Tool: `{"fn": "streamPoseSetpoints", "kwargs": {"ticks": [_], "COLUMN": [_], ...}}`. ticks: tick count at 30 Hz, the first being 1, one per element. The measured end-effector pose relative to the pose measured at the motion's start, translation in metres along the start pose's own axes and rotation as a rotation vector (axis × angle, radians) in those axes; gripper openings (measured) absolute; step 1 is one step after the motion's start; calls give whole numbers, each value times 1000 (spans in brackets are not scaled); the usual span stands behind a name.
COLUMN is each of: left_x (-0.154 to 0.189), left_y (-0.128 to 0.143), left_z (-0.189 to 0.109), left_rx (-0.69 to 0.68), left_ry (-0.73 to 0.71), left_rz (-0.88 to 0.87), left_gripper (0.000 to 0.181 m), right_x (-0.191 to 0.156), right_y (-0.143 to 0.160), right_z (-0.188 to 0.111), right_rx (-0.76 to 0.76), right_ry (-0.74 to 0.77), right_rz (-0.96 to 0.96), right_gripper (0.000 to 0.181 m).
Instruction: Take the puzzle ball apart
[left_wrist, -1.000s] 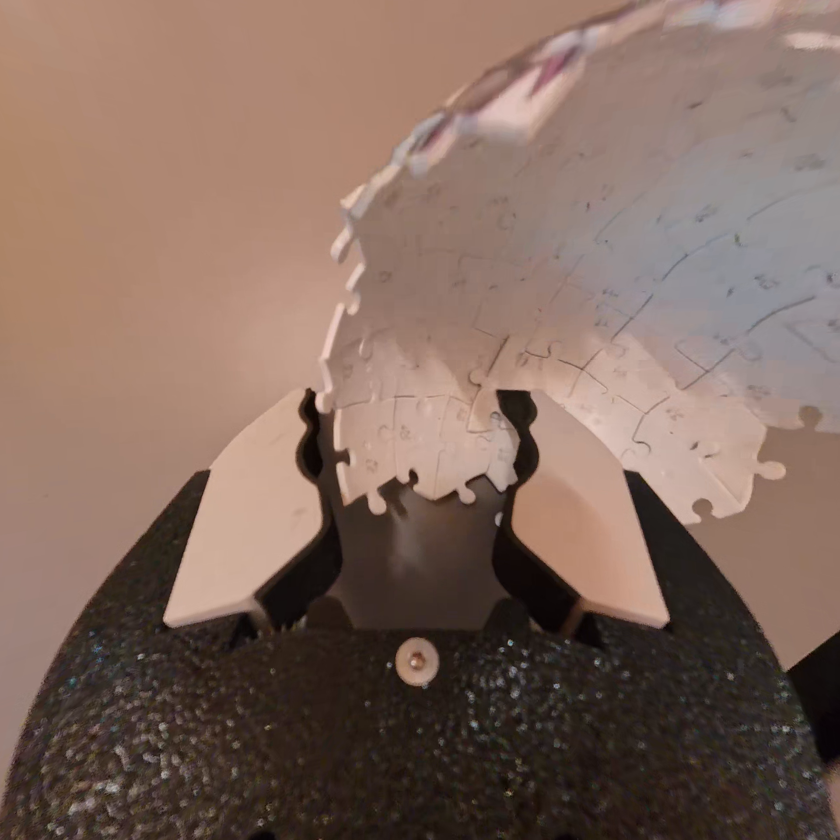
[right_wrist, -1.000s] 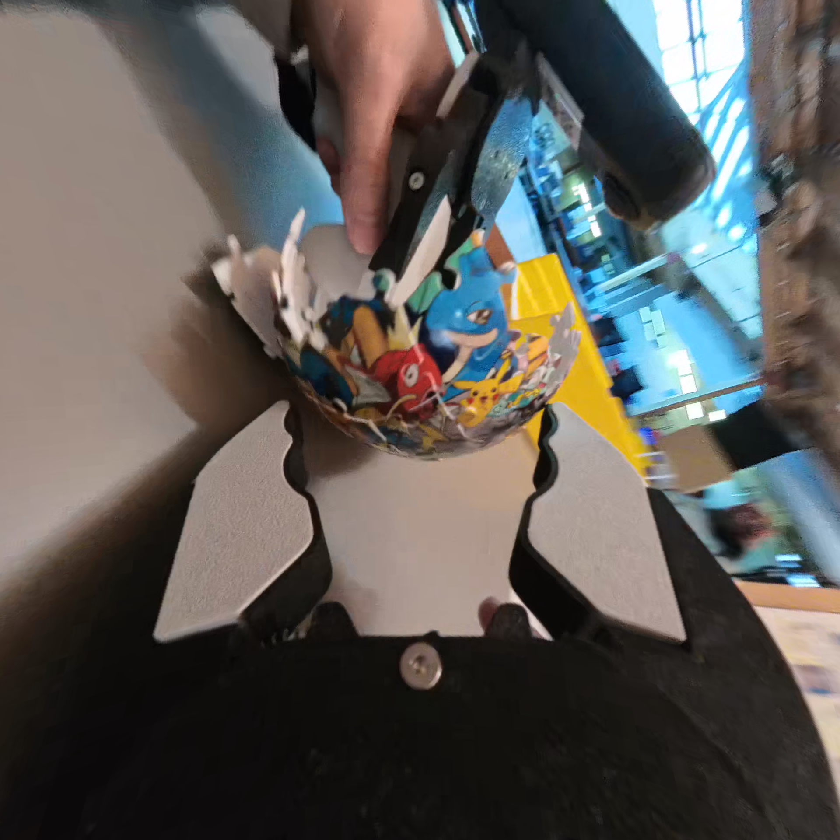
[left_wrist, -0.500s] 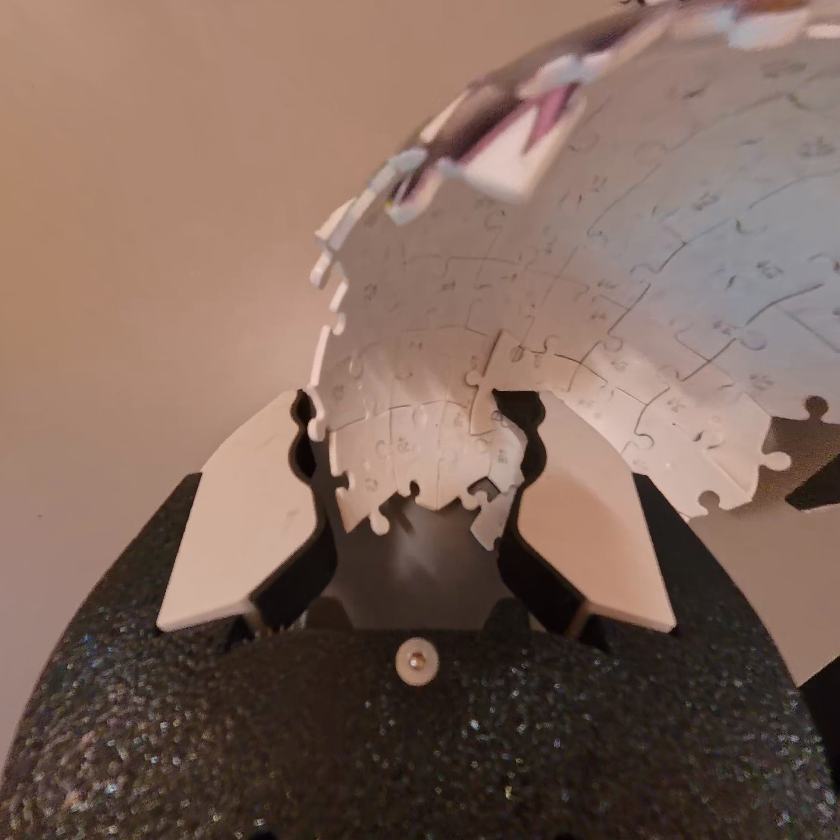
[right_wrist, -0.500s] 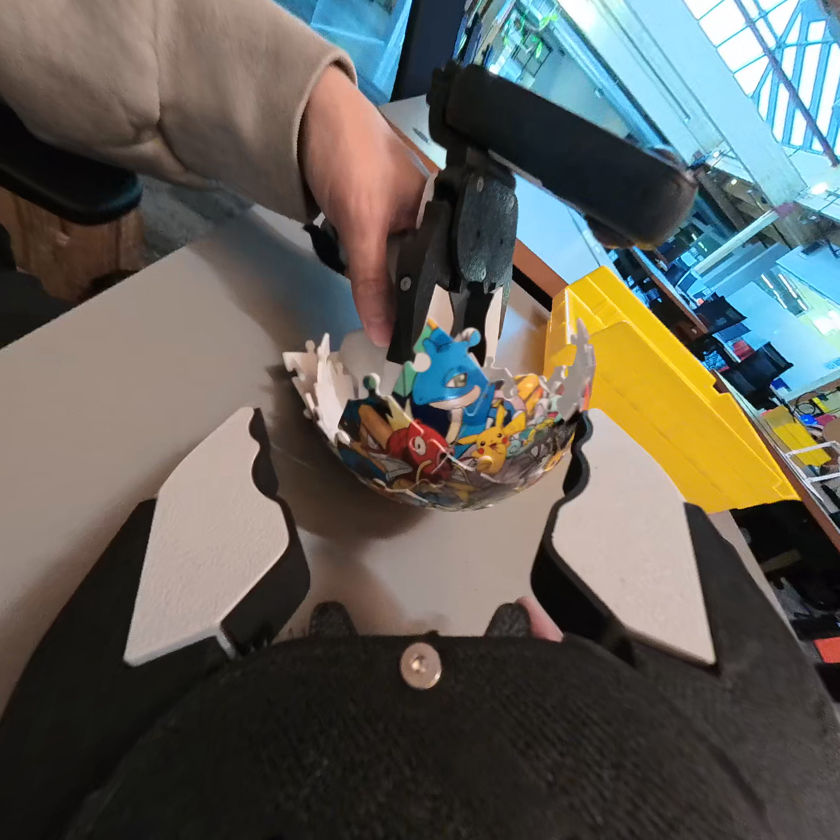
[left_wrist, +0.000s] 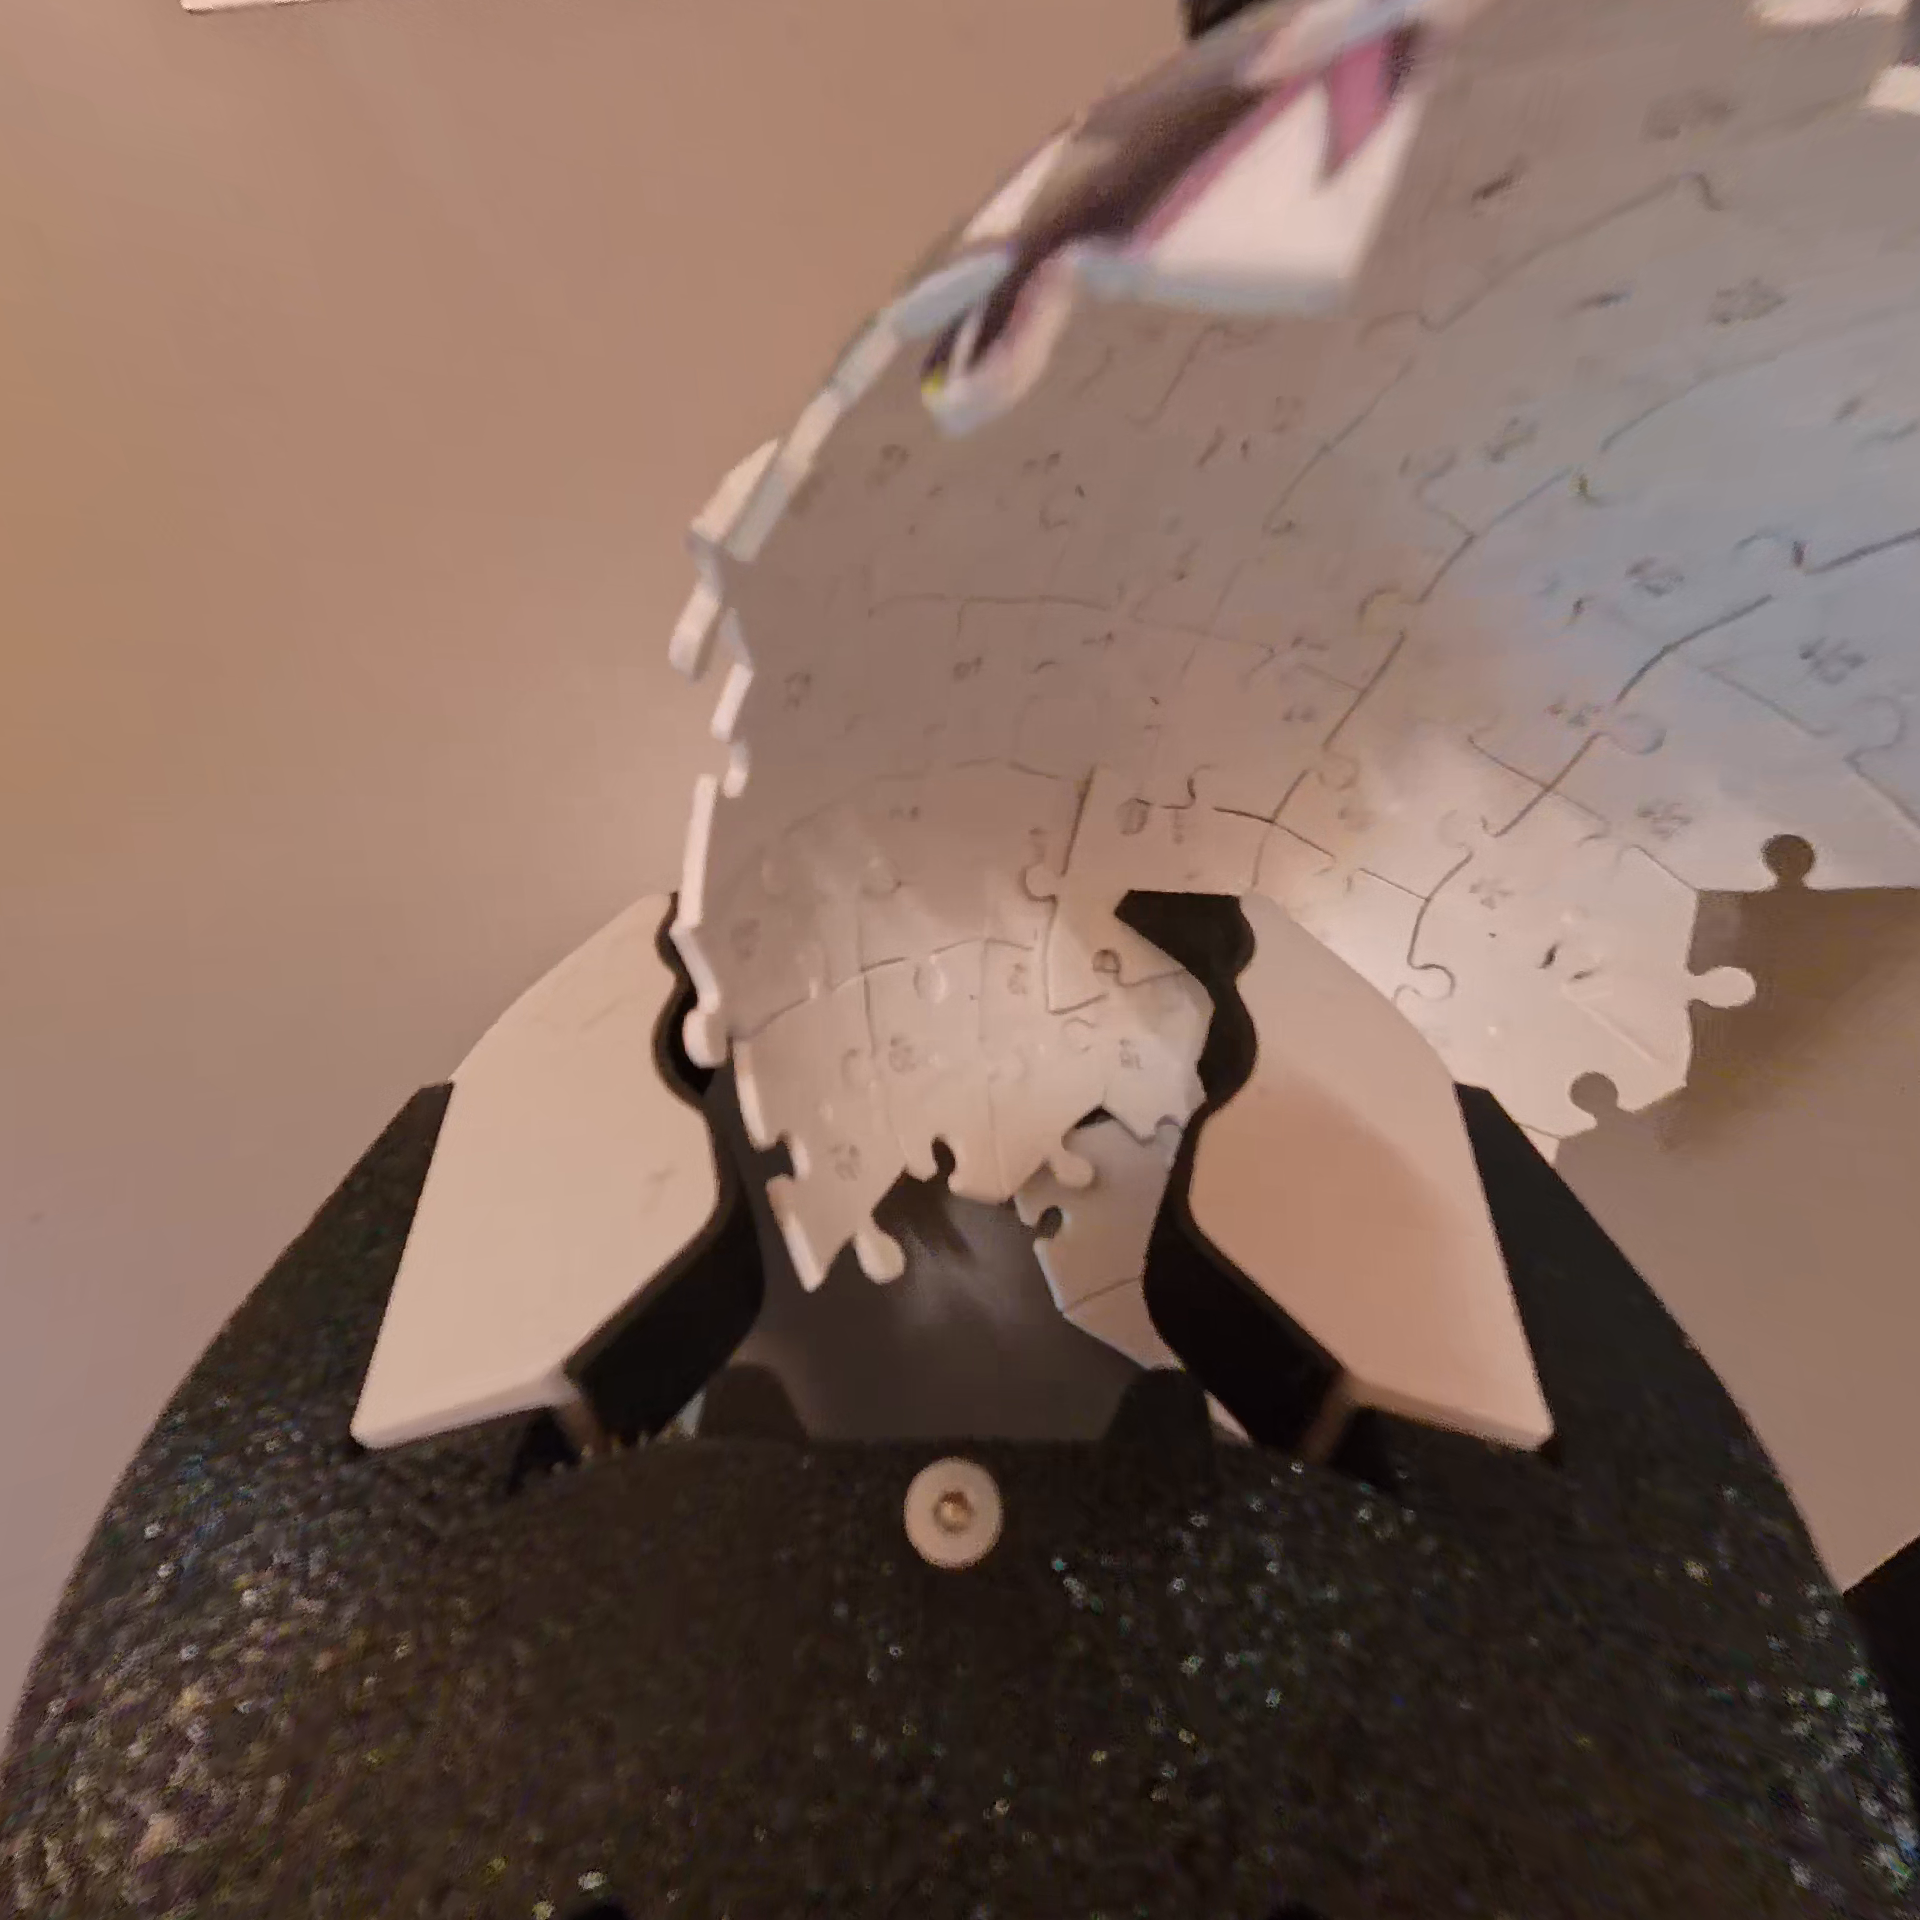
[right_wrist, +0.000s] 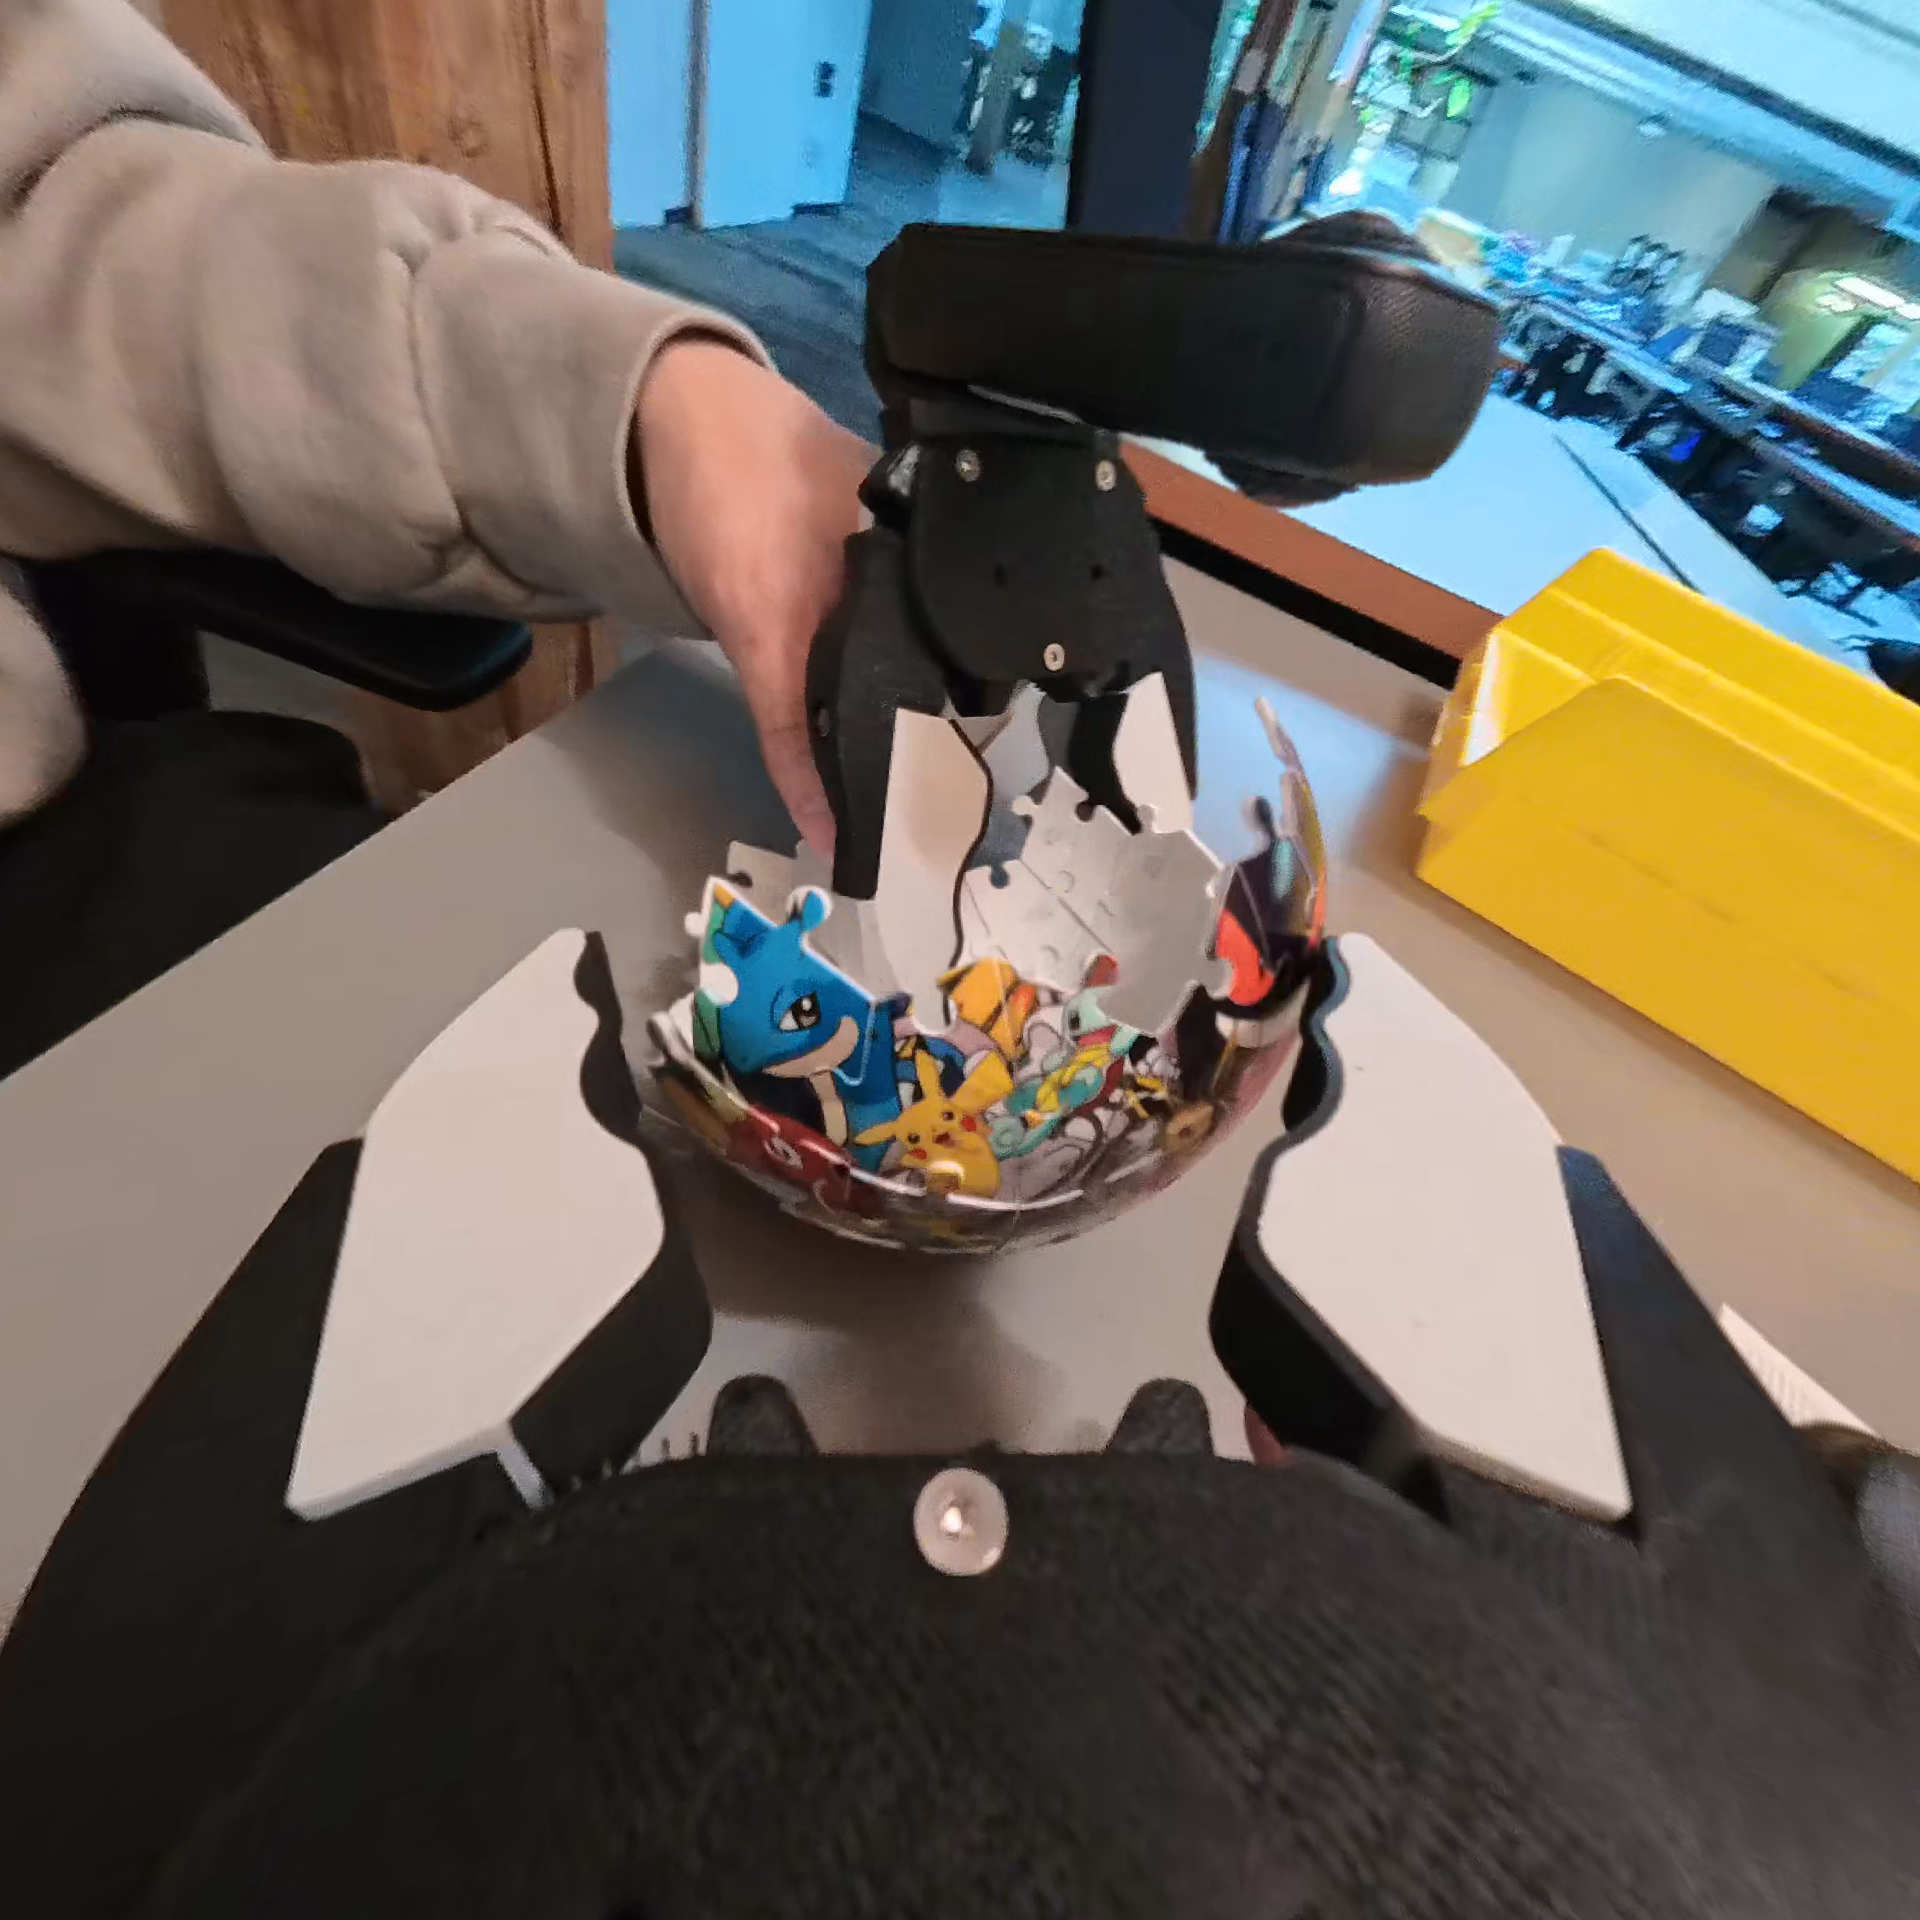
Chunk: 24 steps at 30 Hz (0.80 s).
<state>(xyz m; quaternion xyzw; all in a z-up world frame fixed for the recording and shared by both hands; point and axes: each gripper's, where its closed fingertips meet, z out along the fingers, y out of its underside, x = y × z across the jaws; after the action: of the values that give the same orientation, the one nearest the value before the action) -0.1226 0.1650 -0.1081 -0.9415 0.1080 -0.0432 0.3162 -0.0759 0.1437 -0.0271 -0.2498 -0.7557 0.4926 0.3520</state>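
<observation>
Grey tabletop (right_wrist: 260, 1091) carries what is left of the puzzle ball (right_wrist: 966, 1132): a bowl-shaped lower half, printed outside, white inside, ragged at the rim. Yellow bins (right_wrist: 1683, 873) sit well apart to its right. Reaching down from above, the left gripper (right_wrist: 1013, 883) pinches the shell's rim wall (left_wrist: 966, 1049) between its fingers. Nearer the camera, the right gripper (right_wrist: 961, 1101) is spread wide, flanking the bowl without visible contact. Dismantling looks about half done; next, the right should probably brace the shell while the left pulls pieces free.
</observation>
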Motion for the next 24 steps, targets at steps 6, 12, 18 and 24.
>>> {"fn": "streamPoseSetpoints", "kwargs": {"ticks": [6, 12, 18, 24], "left_x": [-4, -4, -10, -21], "left_y": [-4, -8, -17, -12], "left_z": [1, -2, -13, -16], "left_rx": [39, 92, 178, 165], "left_ry": [-13, 4, 52, -45], "left_rz": [43, 107, -4, 11], "left_gripper": [97, 96, 92, 92], "right_x": [2, -7, -11, -16], "right_y": [8, 5, 2, -3], "right_z": [9, 12, 12, 19], "right_rx": [-132, -192, -211, -203], "right_ry": [-40, 22, 149, 196], "right_rz": [-164, -361, -534, -593], "right_gripper": [125, 124, 118, 119]}}
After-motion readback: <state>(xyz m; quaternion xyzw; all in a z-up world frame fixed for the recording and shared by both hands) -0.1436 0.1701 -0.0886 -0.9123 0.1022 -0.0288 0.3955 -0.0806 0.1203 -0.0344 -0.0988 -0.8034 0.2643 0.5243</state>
